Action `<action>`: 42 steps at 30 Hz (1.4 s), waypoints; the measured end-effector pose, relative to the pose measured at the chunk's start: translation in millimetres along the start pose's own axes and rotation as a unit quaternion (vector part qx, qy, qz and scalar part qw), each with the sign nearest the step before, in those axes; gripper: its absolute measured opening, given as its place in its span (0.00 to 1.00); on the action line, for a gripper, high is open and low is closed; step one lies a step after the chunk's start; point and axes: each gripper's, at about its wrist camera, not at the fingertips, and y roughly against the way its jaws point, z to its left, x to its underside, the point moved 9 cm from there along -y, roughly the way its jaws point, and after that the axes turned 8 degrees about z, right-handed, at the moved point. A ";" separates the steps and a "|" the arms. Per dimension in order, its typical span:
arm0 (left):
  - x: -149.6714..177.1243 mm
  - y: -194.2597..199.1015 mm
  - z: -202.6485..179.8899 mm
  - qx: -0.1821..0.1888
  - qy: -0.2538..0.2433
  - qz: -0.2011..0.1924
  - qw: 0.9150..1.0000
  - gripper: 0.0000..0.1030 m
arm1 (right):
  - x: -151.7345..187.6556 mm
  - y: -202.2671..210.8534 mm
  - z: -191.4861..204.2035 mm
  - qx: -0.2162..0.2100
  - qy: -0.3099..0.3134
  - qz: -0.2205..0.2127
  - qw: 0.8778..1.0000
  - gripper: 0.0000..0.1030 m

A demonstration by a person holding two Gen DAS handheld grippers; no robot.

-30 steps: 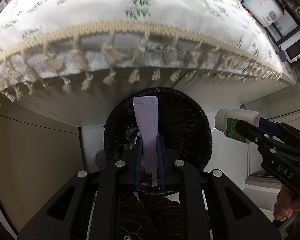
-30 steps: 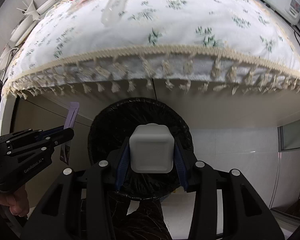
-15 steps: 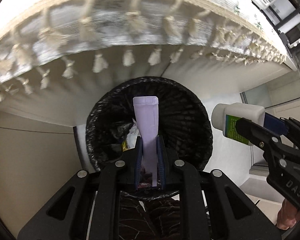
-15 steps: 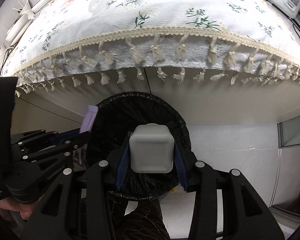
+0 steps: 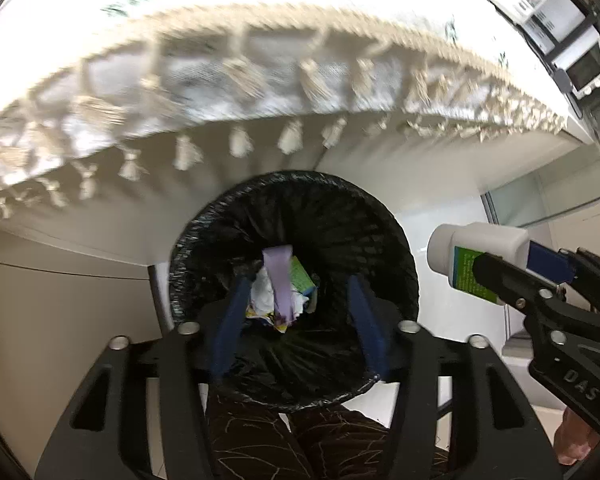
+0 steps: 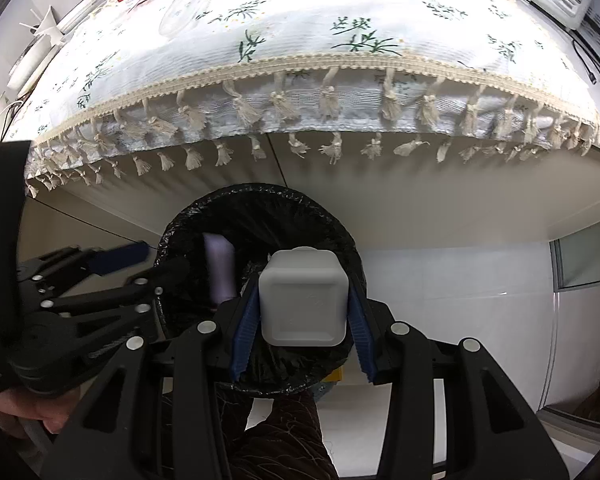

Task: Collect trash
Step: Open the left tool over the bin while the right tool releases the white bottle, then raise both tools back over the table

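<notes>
Over a black-lined bin [image 5: 292, 292], the left gripper [image 5: 296, 316] points steeply down, its jaws having just been opening and now standing wide with nothing pressed between the blue pads. A lilac tube [image 5: 280, 284] sits free between them inside the bin, above crumpled wrappers [image 5: 266, 300] and a green carton [image 5: 302, 278]. Beside it, the right gripper [image 6: 300, 320] has its jaws clamped on a white bottle [image 6: 303, 296] with a green label, held above the bin's near rim. A person's hand [image 6: 28, 408] grips the left tool. Beyond the bin, a flowered cloth [image 6: 300, 40] with cream tassels hangs over the worktop's edge.
</notes>
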 end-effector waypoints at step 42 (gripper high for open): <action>-22.2 134.2 78.8 -0.032 0.079 -0.071 0.994 0.94 | -83.3 92.3 44.2 0.009 0.030 -0.075 0.997 0.92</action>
